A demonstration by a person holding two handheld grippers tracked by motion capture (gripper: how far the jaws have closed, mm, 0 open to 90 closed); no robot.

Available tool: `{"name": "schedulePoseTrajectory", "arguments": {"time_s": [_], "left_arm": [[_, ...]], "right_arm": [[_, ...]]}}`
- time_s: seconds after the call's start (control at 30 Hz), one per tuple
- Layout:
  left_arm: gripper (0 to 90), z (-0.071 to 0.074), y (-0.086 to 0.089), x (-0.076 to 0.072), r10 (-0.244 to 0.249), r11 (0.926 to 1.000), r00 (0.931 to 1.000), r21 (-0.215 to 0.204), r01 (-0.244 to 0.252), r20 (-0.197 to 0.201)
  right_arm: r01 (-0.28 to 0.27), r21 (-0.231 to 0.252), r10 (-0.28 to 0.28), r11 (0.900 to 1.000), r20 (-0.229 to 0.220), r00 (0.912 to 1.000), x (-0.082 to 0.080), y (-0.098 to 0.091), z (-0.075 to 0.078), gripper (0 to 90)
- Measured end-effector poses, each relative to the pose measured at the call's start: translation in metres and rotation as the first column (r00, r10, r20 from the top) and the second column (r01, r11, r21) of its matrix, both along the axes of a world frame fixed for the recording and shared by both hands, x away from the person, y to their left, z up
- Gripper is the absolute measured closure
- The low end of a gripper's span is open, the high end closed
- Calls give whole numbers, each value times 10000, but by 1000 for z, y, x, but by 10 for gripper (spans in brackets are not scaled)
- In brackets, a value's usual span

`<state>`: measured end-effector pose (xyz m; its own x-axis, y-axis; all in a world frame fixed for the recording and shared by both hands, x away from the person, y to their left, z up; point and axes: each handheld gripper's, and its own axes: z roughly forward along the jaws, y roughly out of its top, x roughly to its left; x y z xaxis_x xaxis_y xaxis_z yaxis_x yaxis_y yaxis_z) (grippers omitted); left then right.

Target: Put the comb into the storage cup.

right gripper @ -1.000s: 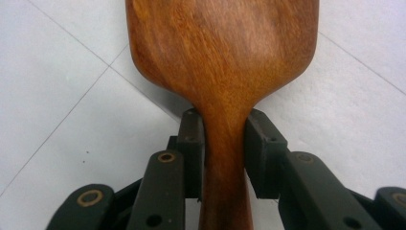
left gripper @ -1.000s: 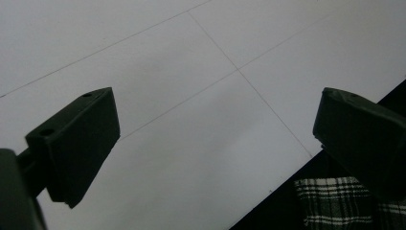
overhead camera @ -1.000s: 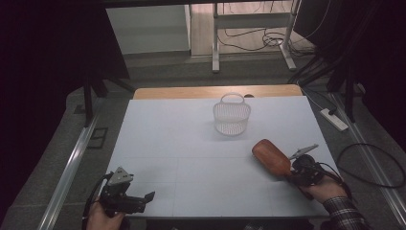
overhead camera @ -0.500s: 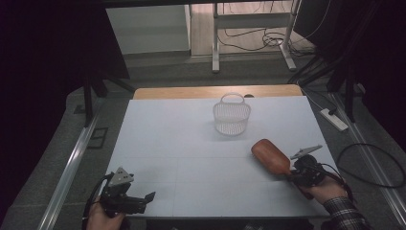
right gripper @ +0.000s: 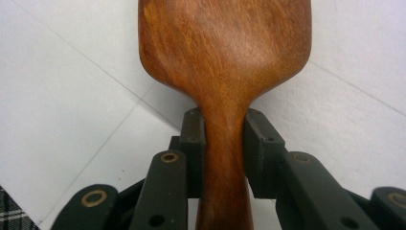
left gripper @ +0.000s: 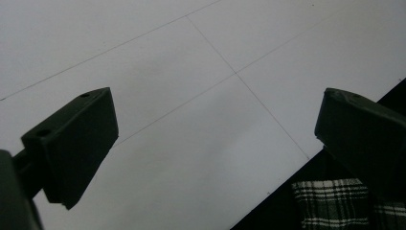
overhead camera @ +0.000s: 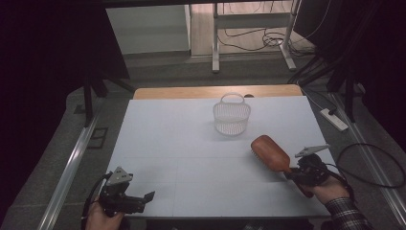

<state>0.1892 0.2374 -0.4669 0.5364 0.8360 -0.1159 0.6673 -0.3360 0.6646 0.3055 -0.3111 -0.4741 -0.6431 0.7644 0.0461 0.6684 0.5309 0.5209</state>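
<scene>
Hairbrush (overhead camera: 271,152) clamped by the handle in the right gripper (overhead camera: 306,173), pads (right gripper: 193,143) squeezing the narrow neck just behind the wooden paddle, as seen in the right gripper view. Sticks out ahead of the jaws and up-left toward the middle of the table (overhead camera: 191,143), bristle side down. Hard to tell from the high view if the head is touching the surface or just off it.

Left gripper (overhead camera: 131,201) parked near the front edge, jaws wide apart, nothing between them, just bare tabletop and a bit of plaid sleeve (left gripper: 330,201) below.

White basket (overhead camera: 231,115) sitting well ahead of the brush tip and a bit to its left, handle arched up over the opening. Probably where the brush is headed, going by the layout.

Stuff that could go sideways:
- Smooth, rounded handle plus a heavy head far out in front of the grip = easy to pivot or droop in the pads on a quick swing.
- Grip sits on the taper, so could slide toward the thin end and slip out.
- Basket looks light and small; long brush coming in flat could snag the handle loop or rim and tip or shove the whole thing.
- Dropping from too high likely bounces it back out.

Count: one hairbrush, one basket, two grippers, one table.
</scene>
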Motion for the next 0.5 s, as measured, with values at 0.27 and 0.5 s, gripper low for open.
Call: {"name": "schedulePoseTrajectory", "arguments": {"time_s": [0.27,0.5], "left_arm": [[8,0,1,2,-74,9999,10000,-115,75,39],[7,0,1,6,-106,9997,9995,-221,113,281]], "right_arm": [[6,415,-19,9991,302,9995,-4,-3,8,718],[-100,677,59,9977,607,9981,-7,-1,14,718]]}}
